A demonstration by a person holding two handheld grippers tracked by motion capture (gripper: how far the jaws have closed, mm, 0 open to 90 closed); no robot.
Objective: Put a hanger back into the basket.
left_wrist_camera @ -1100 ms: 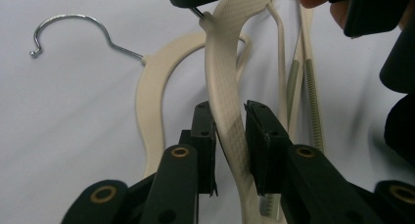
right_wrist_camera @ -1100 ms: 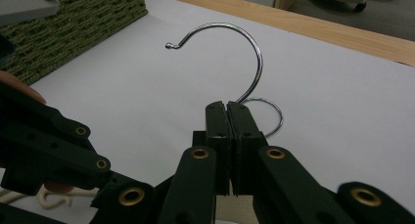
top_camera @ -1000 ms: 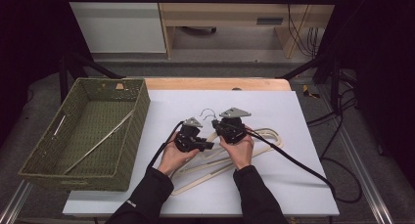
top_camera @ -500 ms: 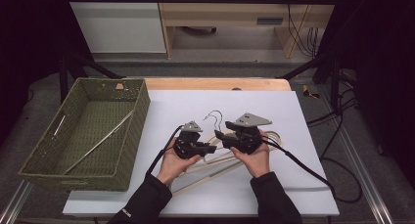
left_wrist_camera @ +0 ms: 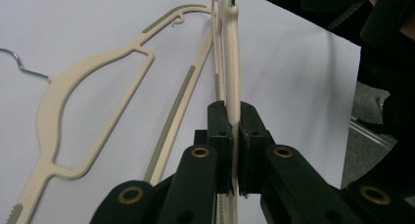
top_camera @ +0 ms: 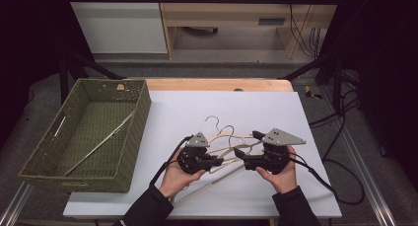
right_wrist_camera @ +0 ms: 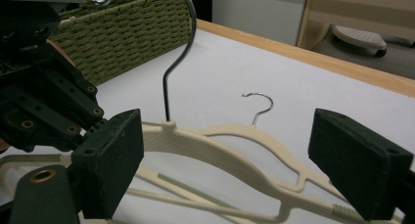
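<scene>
The left tool (left_wrist_camera: 234,150) is clenched on the arm of a cream hanger (left_wrist_camera: 231,62), gripping the thin plastic bar between its two black pads. In the high view this hanger (top_camera: 224,159) lies in front of both tools, on top of a small pile of other hangers (top_camera: 224,137) on the white desk (top_camera: 276,117). The right tool (right_wrist_camera: 244,155) is released; its jaws stand wide apart, one on each side of the hanger's shoulder, and they do not touch it. The metal hook (right_wrist_camera: 173,62) rises just beyond this tool, and a second hook (right_wrist_camera: 259,104) lies flat on the desk farther away.

I judge the work to be at its beginning: one hanger is gripped, but it seems not lifted clear of the pile yet, and the others wait under it. The carrying and the placing are still left to do.

Well to the left of the left tool stands a green woven basket (top_camera: 125,152). Inside it I see one long thin rod (top_camera: 101,142) lying across the bottom, perhaps part of a hanger; I cannot tell exactly. The rest of the basket seems free.
</scene>
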